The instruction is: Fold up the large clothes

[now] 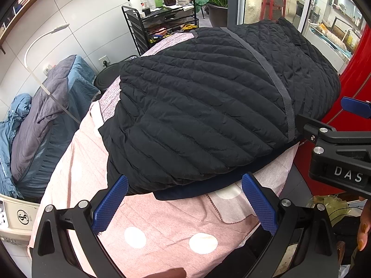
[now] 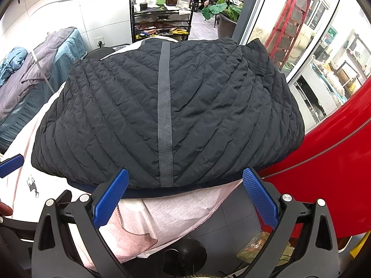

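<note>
At the far left, a bed (image 1: 46, 106) with blue and grey bedding stands against the tiled wall, with a white curved lamp (image 1: 39, 46) rising over it. Nearer, a pink polka-dot sheet (image 1: 150, 222) covers the work surface and hangs over its near edge.

The left gripper (image 1: 184, 202) hovers over the sheet at the near edge, its blue fingers (image 1: 110, 205) spread wide and holding nothing; their tips reach just to the near hem of the black quilted jacket (image 1: 208, 106).

The jacket lies folded into a thick bundle in the middle of the surface, running from the near edge to the far edge, with a dark blue lining (image 1: 197, 188) peeking out underneath its hem. A grey tape strip (image 2: 165, 115) runs straight down its middle from far edge to near hem.

Behind it, past the far edge, a black wire cart (image 2: 162, 20) carries bottles.

The right gripper (image 2: 185, 200) sits at the near right corner, jaws likewise wide apart and gripping nothing, the fingertips bracketing the jacket's hem on either side of the grey strip. To the right, a glossy red panel (image 2: 336, 173) curves beside the surface, and glass doors (image 2: 301, 34) stand beyond.
</note>
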### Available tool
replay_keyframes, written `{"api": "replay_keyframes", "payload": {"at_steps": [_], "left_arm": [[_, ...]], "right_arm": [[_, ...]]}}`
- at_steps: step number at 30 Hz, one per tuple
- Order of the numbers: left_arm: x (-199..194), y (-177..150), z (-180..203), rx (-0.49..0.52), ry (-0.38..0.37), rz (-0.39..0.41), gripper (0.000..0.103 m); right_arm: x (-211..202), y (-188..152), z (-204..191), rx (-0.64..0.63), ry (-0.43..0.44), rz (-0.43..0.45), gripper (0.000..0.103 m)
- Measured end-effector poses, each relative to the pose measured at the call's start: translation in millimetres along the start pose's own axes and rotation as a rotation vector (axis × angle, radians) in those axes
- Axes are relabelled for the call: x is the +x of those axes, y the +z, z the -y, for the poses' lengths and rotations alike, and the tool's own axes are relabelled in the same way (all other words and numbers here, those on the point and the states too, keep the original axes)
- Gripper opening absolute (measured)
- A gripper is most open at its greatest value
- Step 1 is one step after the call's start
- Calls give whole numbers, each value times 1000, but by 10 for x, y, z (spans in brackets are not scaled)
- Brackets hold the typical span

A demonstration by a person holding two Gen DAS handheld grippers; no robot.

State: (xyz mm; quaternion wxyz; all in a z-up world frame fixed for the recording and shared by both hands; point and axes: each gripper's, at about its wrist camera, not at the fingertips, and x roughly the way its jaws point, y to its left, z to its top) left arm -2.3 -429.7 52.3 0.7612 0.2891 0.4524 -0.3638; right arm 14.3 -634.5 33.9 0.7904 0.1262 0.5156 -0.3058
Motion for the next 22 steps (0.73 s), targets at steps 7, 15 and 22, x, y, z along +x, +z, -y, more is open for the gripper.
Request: {"api": "replay_keyframes", "payload": {"at_steps": [7,15,22], "left_arm": [[-121,-22,-22,-7,-13,94,96],[-39,18,-109,-67,-66,27,97],[-28,-32,-36,-31,-39,11,97]], "right_arm": [[4,18,-16,-1,2,0,97],[-6,48,-14,15,-3,12,97],[3,38,5,18,0,11,97]]}}
